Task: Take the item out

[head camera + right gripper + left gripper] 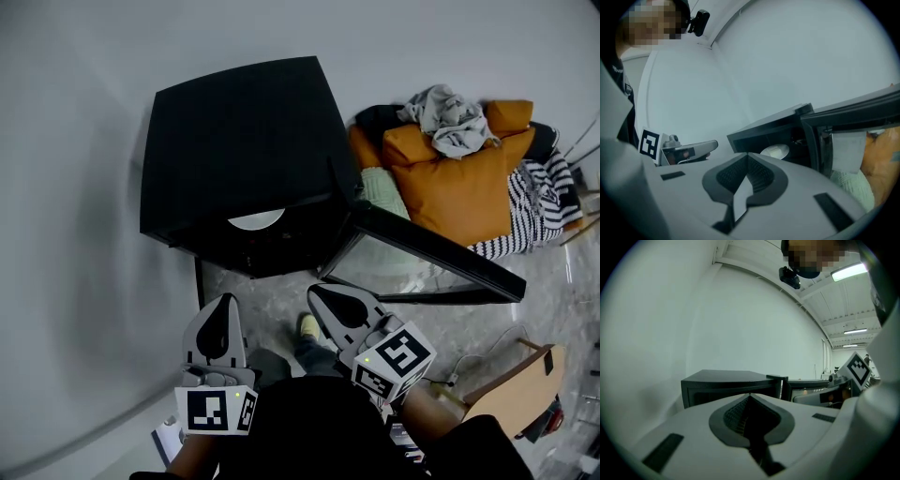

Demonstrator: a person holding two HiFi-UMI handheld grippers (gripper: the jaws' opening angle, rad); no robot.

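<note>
Left gripper (750, 396) and right gripper (749, 154): jaws fully together on both, nothing held. White plate (775, 151) sits inside the open black box (244, 131), ahead of both tips and clear of them. Box door (422, 248) hangs open to the right of my right gripper.

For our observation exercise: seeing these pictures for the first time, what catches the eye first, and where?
A black oven sits mid-frame, its door swung open to the right, a white plate inside. Right of it lies a heap of orange cushions and clothes. At the bottom, the left claw and right claw point toward the oven, both shut and empty.
</note>
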